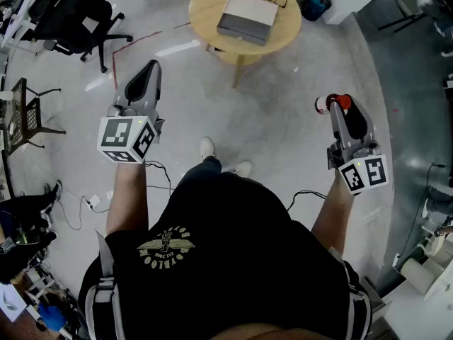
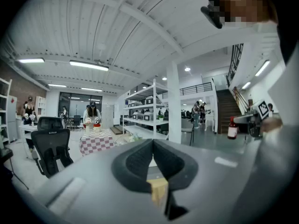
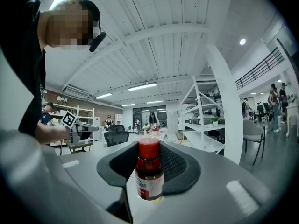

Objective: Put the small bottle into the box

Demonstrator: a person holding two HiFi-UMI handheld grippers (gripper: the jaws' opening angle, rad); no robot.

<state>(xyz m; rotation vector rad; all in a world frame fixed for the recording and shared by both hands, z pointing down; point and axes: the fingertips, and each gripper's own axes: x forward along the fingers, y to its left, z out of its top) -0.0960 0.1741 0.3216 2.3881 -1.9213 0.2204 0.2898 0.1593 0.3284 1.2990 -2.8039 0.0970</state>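
Right tool [image 3: 150,148] clamped on small bottle [image 3: 149,181], red cap. Left tool [image 2: 152,146] jaws together, empty. Box [image 1: 246,18] on round table [image 1: 205,6], contents unclear.

Bright, even light from ceiling strip lamps [image 2: 88,66]; their reflections streak the floor [image 1: 177,48] left of the round counter [image 1: 205,6]. Both gripper views bow outward, with corners vignetted black; small bottle [image 3: 149,171] sharp, the near foreground soft.

label on small bottle [image 3: 149,168] too blurred to read; table [image 1: 202,13] cut by top edge.
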